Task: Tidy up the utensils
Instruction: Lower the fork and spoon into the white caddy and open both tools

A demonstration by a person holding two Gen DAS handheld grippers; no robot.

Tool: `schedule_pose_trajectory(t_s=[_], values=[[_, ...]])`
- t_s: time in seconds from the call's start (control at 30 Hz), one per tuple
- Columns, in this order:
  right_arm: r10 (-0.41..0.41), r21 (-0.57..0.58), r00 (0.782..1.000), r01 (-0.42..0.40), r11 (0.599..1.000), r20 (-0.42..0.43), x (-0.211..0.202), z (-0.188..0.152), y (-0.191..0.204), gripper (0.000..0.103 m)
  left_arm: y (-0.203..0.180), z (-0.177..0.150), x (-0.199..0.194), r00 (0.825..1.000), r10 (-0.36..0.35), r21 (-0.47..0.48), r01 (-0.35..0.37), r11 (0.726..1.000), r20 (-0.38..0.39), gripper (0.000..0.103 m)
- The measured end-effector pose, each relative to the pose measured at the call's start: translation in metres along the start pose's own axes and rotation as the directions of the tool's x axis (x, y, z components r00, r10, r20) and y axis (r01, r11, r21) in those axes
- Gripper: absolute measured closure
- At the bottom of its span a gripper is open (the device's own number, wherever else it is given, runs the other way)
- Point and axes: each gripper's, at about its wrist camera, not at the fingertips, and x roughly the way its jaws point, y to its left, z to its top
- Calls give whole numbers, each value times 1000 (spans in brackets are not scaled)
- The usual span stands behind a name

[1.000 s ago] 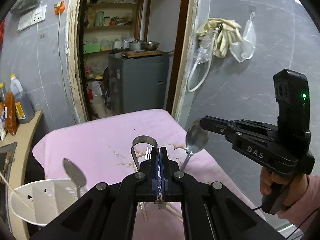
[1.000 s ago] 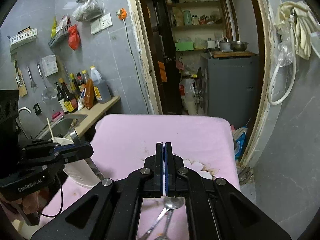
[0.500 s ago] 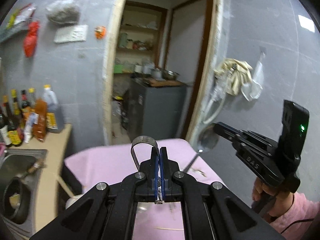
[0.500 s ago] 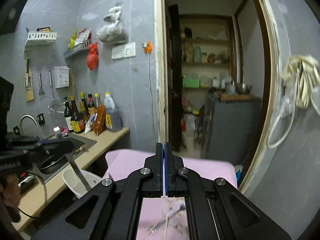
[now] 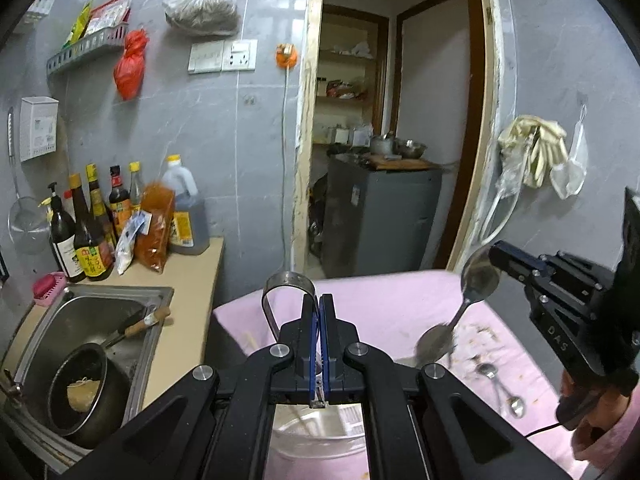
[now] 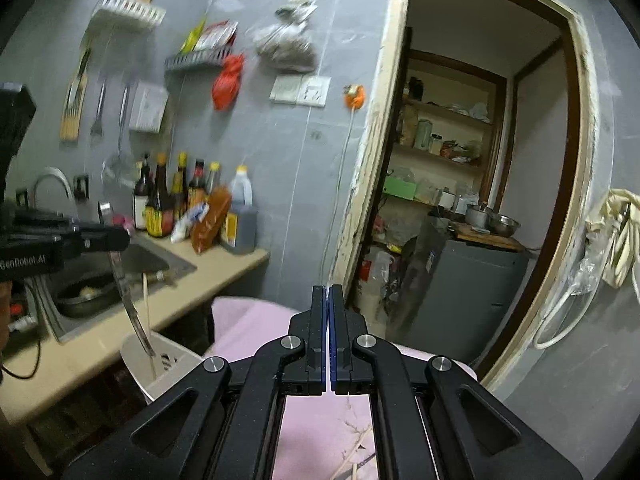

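— Both views have swung left since a second ago: the sink (image 5: 100, 320) and the bottles (image 5: 92, 232) are now in the left camera's view, and the white holder (image 5: 320, 436), then at lower left, now sits right under the left tongs (image 5: 319, 308).

— How do those tongs stand?

— Pressed together on a metal utensil (image 5: 286, 284); its looped end rises just left of the fingers. They point slightly down, over the edge of the pink-covered counter (image 5: 380, 300).

— And the other side in that view?

— The right tongs (image 5: 494, 254) reach in from the right, held by a hand (image 5: 588, 420) in a pink sleeve. They are clamped at the bowl of a spoon (image 5: 478, 276), whose handle slants down to the left. Loose spoons (image 5: 488, 372) lie on the pink cloth below.

— Now the right camera?

— Its own tongs (image 6: 329, 300) are closed, tipped gently down over the pink-covered counter (image 6: 248, 320). I cannot make out the spoon from here.

— The left tongs there?

— They (image 6: 120, 238) come in level from the left edge, and the metal utensil (image 6: 128, 300) hangs from them, curving down into the white holder (image 6: 136, 348). A chopstick (image 6: 146, 304) stands in it, just beside the utensil. The holder sits at the near corner, next to the sink (image 6: 120, 280).
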Motion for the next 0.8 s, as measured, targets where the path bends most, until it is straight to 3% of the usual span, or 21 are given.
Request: schedule_pose_trajectory(t_s=[0.23, 0.5, 0.63, 0.8], values=[[14, -36, 998, -16, 999, -59, 16, -16, 24, 102, 2, -25, 24, 997, -12, 12, 13, 1000, -70, 101], [94, 44, 987, -89, 995, -131, 26, -34, 19, 101, 2, -40, 39, 975, -36, 15, 40, 999, -221, 98], [133, 104, 979, -118, 987, -153, 30, -39, 13, 101, 1, -41, 37, 961, -34, 13, 39, 999, -274, 60], [157, 145, 975, -135, 980, -156, 32, -42, 9, 101, 3, -39, 26, 959, -40, -20, 36, 999, -282, 58]])
